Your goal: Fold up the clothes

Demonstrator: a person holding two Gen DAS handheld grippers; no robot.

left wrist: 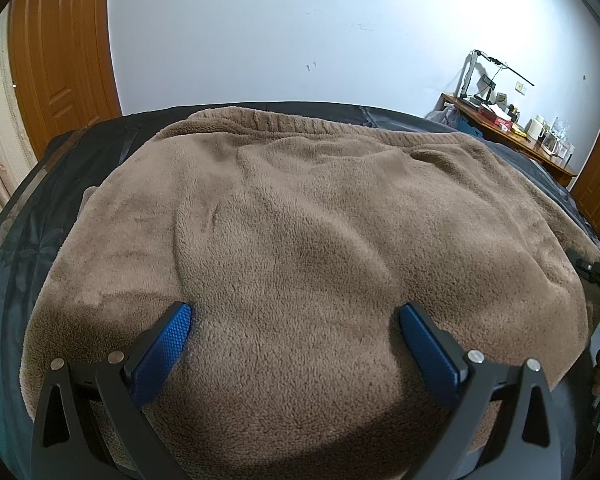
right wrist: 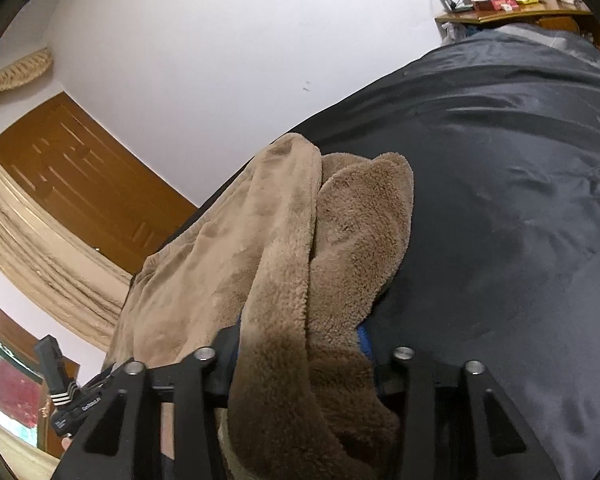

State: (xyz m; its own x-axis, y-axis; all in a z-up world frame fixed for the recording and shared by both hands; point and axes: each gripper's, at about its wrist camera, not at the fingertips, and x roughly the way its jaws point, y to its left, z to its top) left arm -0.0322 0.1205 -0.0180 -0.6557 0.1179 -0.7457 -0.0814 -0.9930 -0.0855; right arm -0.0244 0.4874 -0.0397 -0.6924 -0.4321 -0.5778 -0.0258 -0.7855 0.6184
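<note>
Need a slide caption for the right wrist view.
Right gripper pinching a fold of brown fleece garment over the dark bedcover.

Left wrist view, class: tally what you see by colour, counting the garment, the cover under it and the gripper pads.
Brown: 1, the fleece garment.
Black: 1, the cover beneath it.
Blue: 2, the pads of the left hand-held gripper.
Total: 4.

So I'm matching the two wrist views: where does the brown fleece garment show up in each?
Left wrist: the fleece garment fills the middle, spread flat on the dark sheet.
Right wrist: the garment is bunched at lower centre, between the fingers.
Shared landmark: the wooden desk, far right.
</note>
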